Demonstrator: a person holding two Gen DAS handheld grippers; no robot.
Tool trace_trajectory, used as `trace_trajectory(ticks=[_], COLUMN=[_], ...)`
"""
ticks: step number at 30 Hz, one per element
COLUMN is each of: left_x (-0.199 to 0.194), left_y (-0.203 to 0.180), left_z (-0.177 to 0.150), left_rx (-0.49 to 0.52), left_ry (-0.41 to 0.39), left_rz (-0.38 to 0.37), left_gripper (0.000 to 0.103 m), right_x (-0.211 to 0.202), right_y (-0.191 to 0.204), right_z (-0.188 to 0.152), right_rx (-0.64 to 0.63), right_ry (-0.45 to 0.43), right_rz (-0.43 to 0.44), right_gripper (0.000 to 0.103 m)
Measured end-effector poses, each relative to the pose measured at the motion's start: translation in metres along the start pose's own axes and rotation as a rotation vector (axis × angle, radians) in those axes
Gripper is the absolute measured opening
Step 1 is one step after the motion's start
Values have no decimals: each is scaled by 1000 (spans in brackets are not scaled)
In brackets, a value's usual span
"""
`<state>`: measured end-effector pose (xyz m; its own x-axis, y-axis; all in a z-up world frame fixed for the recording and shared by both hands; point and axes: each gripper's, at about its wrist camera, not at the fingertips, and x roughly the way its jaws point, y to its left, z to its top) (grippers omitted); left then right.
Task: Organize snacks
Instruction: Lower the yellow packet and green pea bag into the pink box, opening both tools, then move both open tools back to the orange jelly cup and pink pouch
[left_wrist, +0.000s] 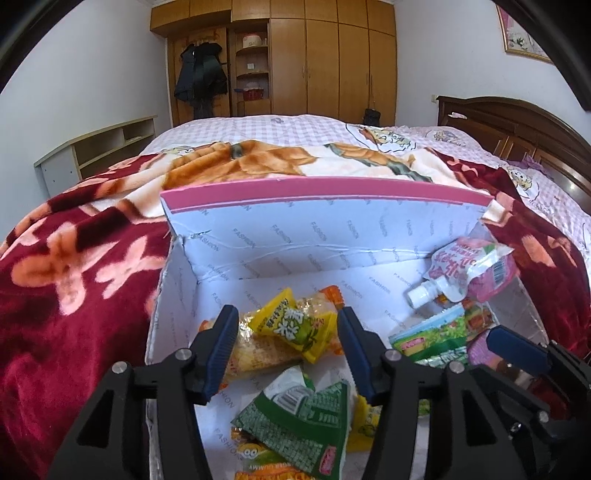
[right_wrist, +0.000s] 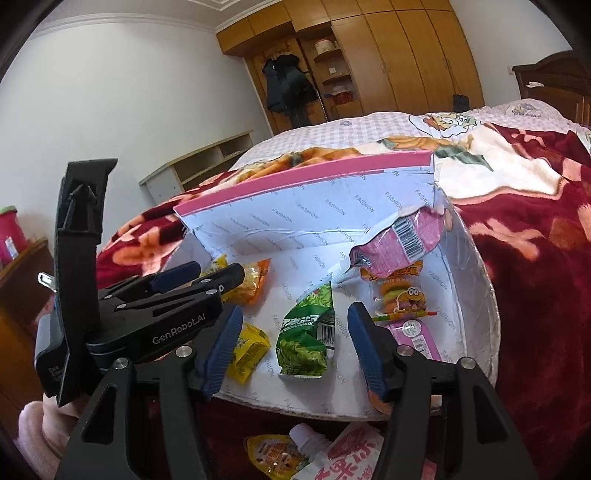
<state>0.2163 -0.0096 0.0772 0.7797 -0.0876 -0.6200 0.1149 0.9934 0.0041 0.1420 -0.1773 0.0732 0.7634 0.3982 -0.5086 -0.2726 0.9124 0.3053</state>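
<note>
While your left gripper (left_wrist: 286, 347) hangs over the white box (left_wrist: 258, 236) with its jaws spread and empty, a green packet (left_wrist: 306, 417) lies just below them and a yellow packet (left_wrist: 291, 328) lies between the fingertips. Your right gripper (right_wrist: 293, 343) is likewise spread, gripping nothing, above a second green packet (right_wrist: 306, 339). Farther in, a pink spouted pouch (left_wrist: 465, 273) leans in the box's right corner, on the red blanket (left_wrist: 74, 277).

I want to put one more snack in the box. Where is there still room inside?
The bare white floor of the box along the far wall, between the yellow packet and the pink pouch, is free. The near half is crowded with the green packet and other wrappers.
</note>
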Motion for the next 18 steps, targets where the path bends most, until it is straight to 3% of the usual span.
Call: trace_trajectory(ticks=[18], left_x=[-64], left_y=[-9], left_z=[-20], left_rx=[-13], left_ry=[-33], left_rz=[-59], left_gripper=[59], right_x=[-60], right_y=[5], right_z=[-17], right_rx=[-9], right_ry=[-67], right_rz=[-38], right_gripper=[61])
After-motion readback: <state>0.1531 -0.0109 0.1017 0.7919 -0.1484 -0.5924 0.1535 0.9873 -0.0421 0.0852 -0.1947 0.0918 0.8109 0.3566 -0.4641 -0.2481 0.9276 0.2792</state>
